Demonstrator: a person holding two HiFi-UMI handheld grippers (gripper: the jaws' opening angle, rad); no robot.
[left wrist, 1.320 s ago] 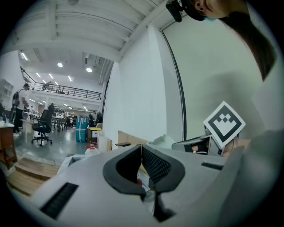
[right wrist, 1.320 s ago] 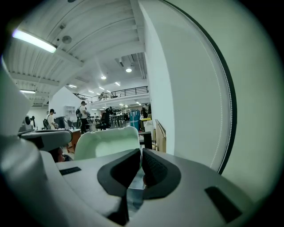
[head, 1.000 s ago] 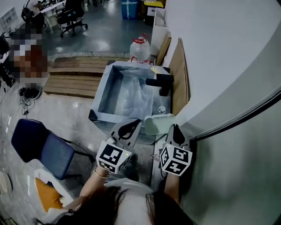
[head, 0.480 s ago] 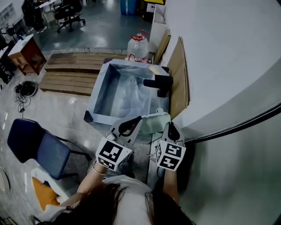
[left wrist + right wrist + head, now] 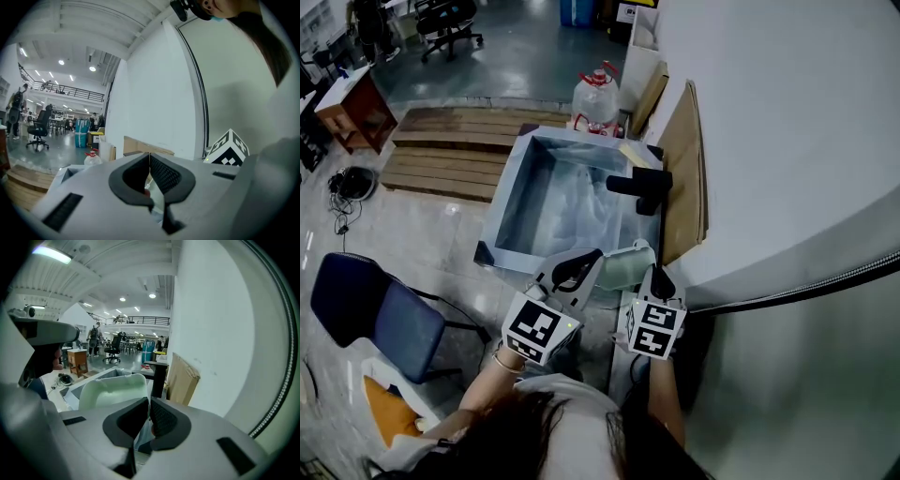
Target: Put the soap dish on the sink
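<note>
A pale green soap dish (image 5: 623, 267) hangs over the near right corner of the metal sink (image 5: 500, 225), just short of the black faucet (image 5: 641, 186). My right gripper (image 5: 654, 274) is shut on the dish's right rim. In the right gripper view the dish (image 5: 110, 390) stands up left of the closed right gripper (image 5: 149, 400), with the sink (image 5: 96, 377) and faucet (image 5: 157, 375) beyond. My left gripper (image 5: 592, 254) is shut and holds nothing; it sits just left of the dish. In its own view the left gripper (image 5: 149, 155) has its tips touching.
A white wall (image 5: 787, 141) runs along the right with cardboard sheets (image 5: 682, 169) leaning on it behind the sink. A water jug (image 5: 597, 97) and wooden pallets (image 5: 450, 150) lie beyond the sink. A blue chair (image 5: 375, 314) stands at the left.
Both grippers and the soap dish have drifted a little to the left and toward me. The right gripper has stayed shut on the dish.
</note>
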